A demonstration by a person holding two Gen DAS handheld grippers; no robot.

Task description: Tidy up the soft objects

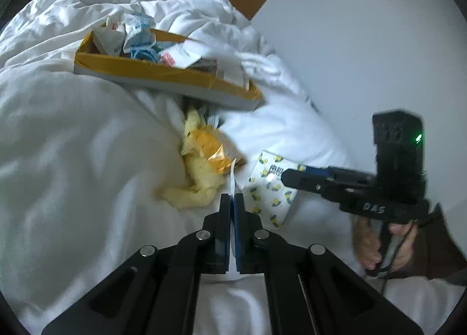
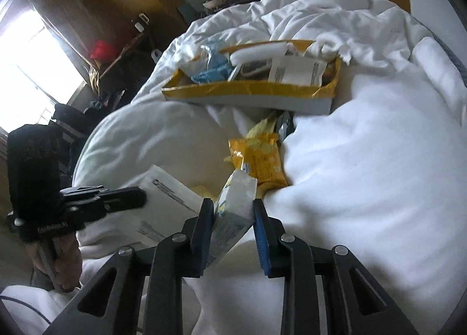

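Now L gripper (image 1: 232, 203) jaws pinching thin white sheet (image 1: 232, 181); R gripper (image 2: 230, 212) jaws narrow around lemon-print pack (image 2: 233, 206).

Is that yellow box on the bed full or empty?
Fairly full: the yellow box holds blue cloth, packets and papers rising above its rim.

A bed covered by a rumpled white duvet (image 1: 73, 130) carries everything. A shallow yellow-lined cardboard tray (image 1: 163, 72) full of packets rests on its folds. Just below the tray, in a crease, lie a crinkled orange-yellow foil packet (image 1: 210, 148) and a pale yellow fluffy cloth (image 1: 195, 192).
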